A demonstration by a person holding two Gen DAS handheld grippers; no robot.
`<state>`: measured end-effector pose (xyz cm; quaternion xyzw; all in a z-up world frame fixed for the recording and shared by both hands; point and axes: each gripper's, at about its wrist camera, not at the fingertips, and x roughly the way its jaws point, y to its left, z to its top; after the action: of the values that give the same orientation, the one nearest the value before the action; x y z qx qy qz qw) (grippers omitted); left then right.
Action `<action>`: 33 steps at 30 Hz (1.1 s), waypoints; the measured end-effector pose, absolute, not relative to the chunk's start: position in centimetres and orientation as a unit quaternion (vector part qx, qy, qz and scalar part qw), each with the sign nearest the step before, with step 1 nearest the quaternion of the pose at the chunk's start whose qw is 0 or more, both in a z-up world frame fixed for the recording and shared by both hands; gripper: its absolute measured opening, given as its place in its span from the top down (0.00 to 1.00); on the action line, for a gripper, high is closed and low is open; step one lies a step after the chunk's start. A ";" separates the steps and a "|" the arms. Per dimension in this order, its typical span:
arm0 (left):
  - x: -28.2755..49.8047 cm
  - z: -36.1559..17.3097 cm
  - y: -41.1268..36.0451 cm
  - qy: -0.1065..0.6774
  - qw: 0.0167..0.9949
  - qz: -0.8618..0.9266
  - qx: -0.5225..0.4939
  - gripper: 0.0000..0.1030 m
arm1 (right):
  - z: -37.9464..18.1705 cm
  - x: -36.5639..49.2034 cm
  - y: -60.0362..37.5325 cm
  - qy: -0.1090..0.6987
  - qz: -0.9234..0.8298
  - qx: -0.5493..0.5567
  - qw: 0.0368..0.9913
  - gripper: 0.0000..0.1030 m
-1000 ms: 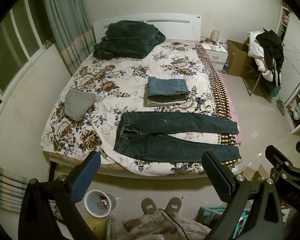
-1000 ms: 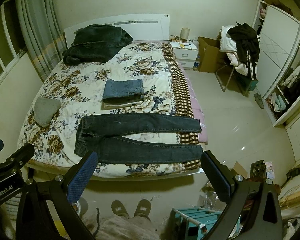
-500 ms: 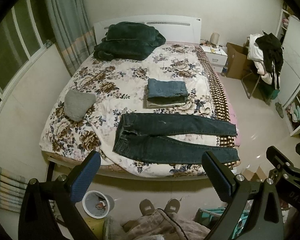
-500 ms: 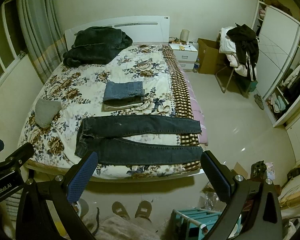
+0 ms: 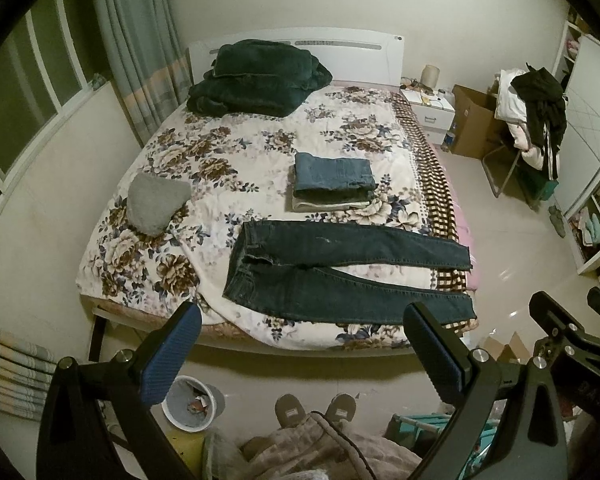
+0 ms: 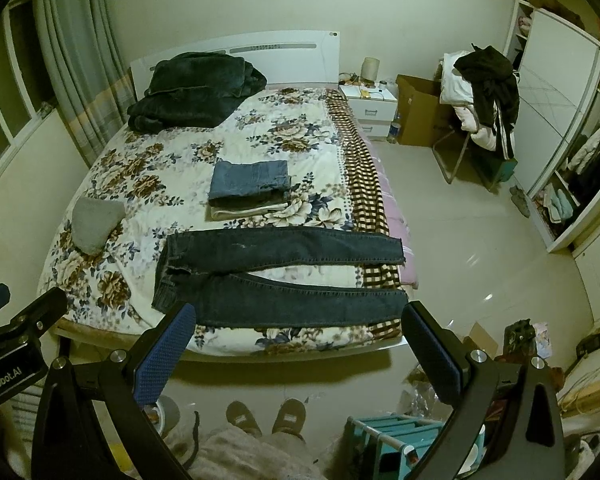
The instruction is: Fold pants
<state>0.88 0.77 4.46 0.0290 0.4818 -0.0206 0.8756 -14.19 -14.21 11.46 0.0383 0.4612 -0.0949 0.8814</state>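
Observation:
Dark blue jeans (image 5: pixel 332 268) lie flat near the front edge of the floral bed (image 5: pixel 228 160), waist to the left, legs spread to the right; they also show in the right wrist view (image 6: pixel 276 276). A stack of folded pants (image 5: pixel 332 184) sits behind them, also seen in the right wrist view (image 6: pixel 250 188). My left gripper (image 5: pixel 300 352) is open and empty, held high in front of the bed. My right gripper (image 6: pixel 296 344) is open and empty, beside it to the right.
A dark green blanket pile (image 5: pixel 256 80) lies at the headboard and a grey garment (image 5: pixel 156 204) at the bed's left. A waste bin (image 5: pixel 192 404) stands on the floor by my slippers (image 5: pixel 316 408). A nightstand (image 6: pixel 370 106), box and clothes chair (image 6: pixel 480 96) stand right.
Both grippers have drifted slightly back and up, so the bed sits a little lower and smaller in view. Nothing on the bed has moved.

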 end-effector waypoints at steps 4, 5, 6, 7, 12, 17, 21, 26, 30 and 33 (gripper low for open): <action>0.8 4.5 0.9 0.482 0.876 -0.021 0.027 0.01 | 11.3 -14.6 -14.0 0.462 -0.093 0.039 0.881 0.00; 0.8 4.5 0.9 0.482 0.876 -0.021 0.027 0.01 | 11.3 -14.7 -14.0 0.463 -0.092 0.039 0.880 0.00; 0.8 4.4 1.0 0.482 0.876 -0.020 0.026 0.01 | 10.8 -14.8 -14.1 0.465 -0.091 0.040 0.880 0.00; 0.5 4.2 1.1 0.481 0.876 -0.020 0.027 0.01 | 10.6 -14.9 -14.2 0.466 -0.089 0.041 0.879 0.00; -0.5 3.2 0.6 0.478 0.878 -0.015 0.025 0.01 | 9.7 -15.2 -14.8 0.473 -0.084 0.048 0.876 0.00; 0.4 2.4 0.7 0.457 0.889 -0.002 0.026 0.00 | 8.9 -14.3 -15.9 0.468 -0.090 0.052 0.878 0.00; 3.5 1.0 0.6 0.447 0.894 0.021 0.014 0.00 | 7.9 -12.0 -17.2 0.451 -0.104 0.056 0.885 0.00; 7.4 -1.9 0.1 0.455 0.890 0.037 0.014 0.00 | 5.1 -7.6 -19.7 0.449 -0.114 0.057 0.884 0.00; 11.2 -4.9 -0.7 0.469 0.882 0.036 0.014 0.00 | 2.7 -3.2 -21.6 0.456 -0.123 0.049 0.880 0.00; 14.3 -6.9 -1.4 0.479 0.877 0.031 0.020 0.00 | 0.1 0.7 -22.6 0.468 -0.127 0.046 0.873 0.00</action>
<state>14.28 -1.40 -6.89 0.0205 0.4795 0.0310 0.8768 0.70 -22.64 0.15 0.0463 0.4681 -0.1274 0.8732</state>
